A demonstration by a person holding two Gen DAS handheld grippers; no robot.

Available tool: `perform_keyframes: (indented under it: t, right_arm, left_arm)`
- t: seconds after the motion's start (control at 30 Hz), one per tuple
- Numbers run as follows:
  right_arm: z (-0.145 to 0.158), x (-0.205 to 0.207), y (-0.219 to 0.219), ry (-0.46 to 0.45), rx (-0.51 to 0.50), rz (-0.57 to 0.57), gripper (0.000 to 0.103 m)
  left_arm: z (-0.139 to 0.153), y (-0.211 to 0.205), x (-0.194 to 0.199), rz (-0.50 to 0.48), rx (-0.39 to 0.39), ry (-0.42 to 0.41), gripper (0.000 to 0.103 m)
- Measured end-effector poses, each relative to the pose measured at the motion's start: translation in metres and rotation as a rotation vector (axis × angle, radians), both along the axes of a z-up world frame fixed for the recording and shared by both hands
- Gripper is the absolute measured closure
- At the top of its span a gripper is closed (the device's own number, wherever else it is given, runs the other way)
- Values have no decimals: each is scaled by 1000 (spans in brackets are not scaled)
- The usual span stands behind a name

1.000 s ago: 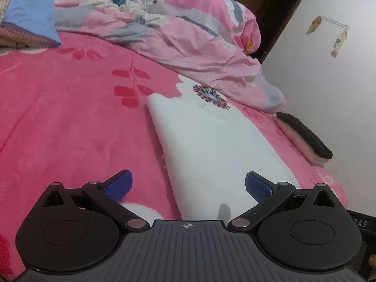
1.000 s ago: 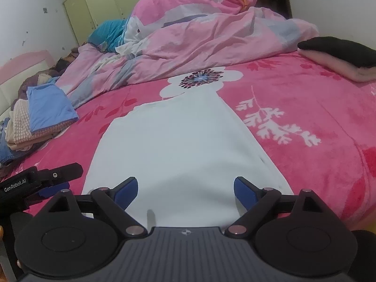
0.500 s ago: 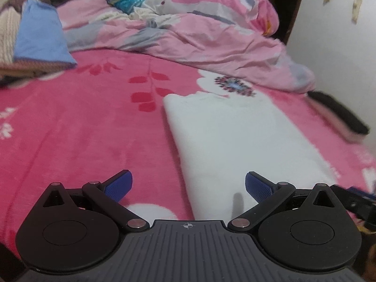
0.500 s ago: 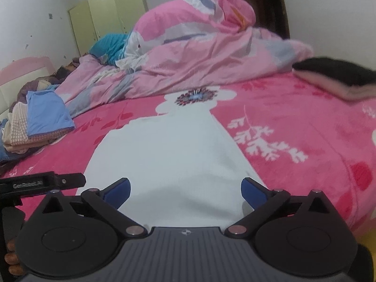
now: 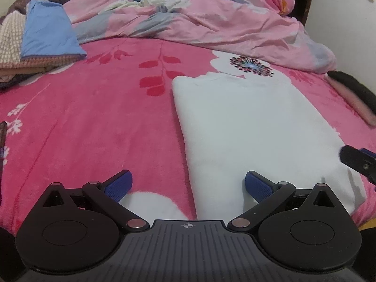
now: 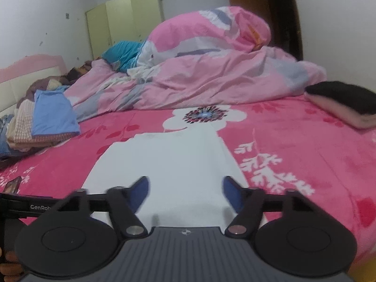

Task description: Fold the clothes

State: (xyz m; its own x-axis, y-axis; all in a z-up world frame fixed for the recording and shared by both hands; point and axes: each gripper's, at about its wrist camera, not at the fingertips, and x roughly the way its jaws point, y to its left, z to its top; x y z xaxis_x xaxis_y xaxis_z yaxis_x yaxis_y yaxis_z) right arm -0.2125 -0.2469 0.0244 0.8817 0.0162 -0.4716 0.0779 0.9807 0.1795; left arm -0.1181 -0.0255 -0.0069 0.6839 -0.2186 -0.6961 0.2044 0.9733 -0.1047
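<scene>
White garment flat on the pink bed, both grippers empty above its near hem.

Left wrist: left gripper [image 5: 188, 185] spread, straddling the white garment [image 5: 253, 127] left edge; closing here could pinch the pink blanket [image 5: 94, 122] too. Right wrist: right gripper [image 6: 185, 191] spread over the garment's middle (blurred), risking a crooked, bunched fold.

"GenRob", cut off, on the left claw [image 6: 25, 208] body
</scene>
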Motion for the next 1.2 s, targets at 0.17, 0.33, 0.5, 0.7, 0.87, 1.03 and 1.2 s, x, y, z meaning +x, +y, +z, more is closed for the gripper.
perform_keyframes:
  t: [0.17, 0.33, 0.5, 0.7, 0.87, 1.03, 1.2]
  right_arm:
    - [-11, 11, -1, 29, 17, 47, 61]
    - [-23, 13, -18, 67, 41, 3, 80]
    - [-19, 6, -47, 55, 106, -73, 80]
    - [-12, 15, -31, 28, 119, 32, 80]
    - [-19, 35, -17, 48, 143, 111, 80]
    - [-25, 52, -22, 69, 195, 164, 80]
    - [-29, 73, -39, 108, 258, 195, 80]
  left_arm:
    - [0, -6, -1, 12, 21, 4, 0]
    - [0, -9, -1, 15, 32, 9, 0]
    - [0, -13, -2, 15, 51, 4, 0]
    - [0, -15, -2, 21, 62, 2, 0]
    - [1, -17, -4, 15, 78, -9, 0]
    - [0, -16, -2, -3, 80, -22, 0]
    - [-4, -11, 4, -9, 28, -12, 0]
